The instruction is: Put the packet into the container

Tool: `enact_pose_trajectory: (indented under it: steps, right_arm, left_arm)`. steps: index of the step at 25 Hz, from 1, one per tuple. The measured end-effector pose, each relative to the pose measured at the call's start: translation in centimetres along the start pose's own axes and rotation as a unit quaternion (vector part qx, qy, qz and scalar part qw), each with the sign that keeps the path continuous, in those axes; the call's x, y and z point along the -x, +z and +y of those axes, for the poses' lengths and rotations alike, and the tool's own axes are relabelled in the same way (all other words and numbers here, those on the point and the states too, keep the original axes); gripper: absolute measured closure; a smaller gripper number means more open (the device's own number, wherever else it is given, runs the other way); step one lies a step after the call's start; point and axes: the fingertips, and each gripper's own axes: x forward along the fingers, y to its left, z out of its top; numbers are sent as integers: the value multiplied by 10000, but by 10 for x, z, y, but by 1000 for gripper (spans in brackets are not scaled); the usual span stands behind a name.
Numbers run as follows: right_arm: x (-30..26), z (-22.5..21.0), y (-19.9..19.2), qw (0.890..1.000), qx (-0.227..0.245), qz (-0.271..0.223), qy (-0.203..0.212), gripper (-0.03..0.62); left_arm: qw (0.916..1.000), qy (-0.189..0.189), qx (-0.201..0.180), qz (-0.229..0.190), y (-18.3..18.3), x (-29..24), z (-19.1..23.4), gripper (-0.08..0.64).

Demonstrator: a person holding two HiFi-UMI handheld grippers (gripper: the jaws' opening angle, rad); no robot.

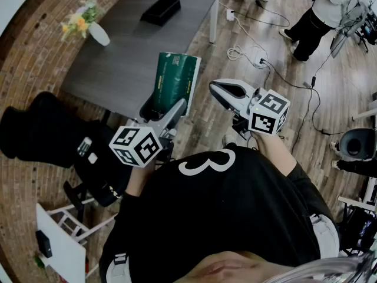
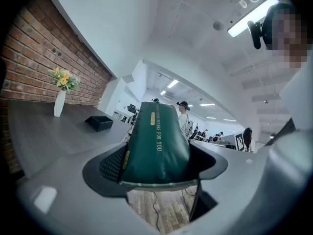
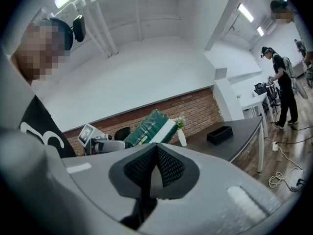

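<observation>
My left gripper [image 1: 166,112] is shut on a dark green packet [image 1: 175,80] with a white edge, held upright over the near edge of the grey table [image 1: 123,52]. In the left gripper view the packet [image 2: 155,143] fills the space between the jaws, its gold lettering facing up. A black container [image 1: 161,10] rests at the far end of the table; it shows small in the left gripper view as the container [image 2: 99,123]. My right gripper [image 1: 227,91] hovers to the right of the packet, shut with nothing in it, and sees the packet [image 3: 149,128] and container [image 3: 219,134].
A white vase with flowers [image 1: 88,23] stands at the table's left side near the brick wall. Cables [image 1: 253,46] trail over the wooden floor to the right. People [image 1: 318,13] stand at the far right. A black chair [image 1: 41,128] sits at my left.
</observation>
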Motion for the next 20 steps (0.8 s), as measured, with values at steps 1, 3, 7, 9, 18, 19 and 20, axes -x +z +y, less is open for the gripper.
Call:
enact_pose_trajectory:
  steps: [1,3,7,9,18,19,20]
  right_arm:
    - [0,1,0,10000,3,19,-17,591]
    - [-1,2,0,10000,7,41,-37,591]
    - [-3,3,-2,10000,11,1,-26,591]
    - [-4,4,-2,10000,25,-1,-49,591]
    - [-8,1,-3,9994,-167,-86,-274,591]
    - [-8,-1,-4,9994,-197,-72,-289,591]
    - [-9,-3,-5,9993,-224,-53,-291,591]
  left_arm:
    - [10000,-3,-3,-1,0,1,0,147]
    - [10000,-7,-11,-2,1,2,1,147]
    - [10000,-25,-23,6,1,4,2,147]
    - [10000,-37,-24,4,0,5,3,147]
    - [9998,-193,44,30,0,6,12,147]
    - [9998,-202,65,39,-1,5,14,147]
    - [9997,-208,85,50,-2,3,16,147]
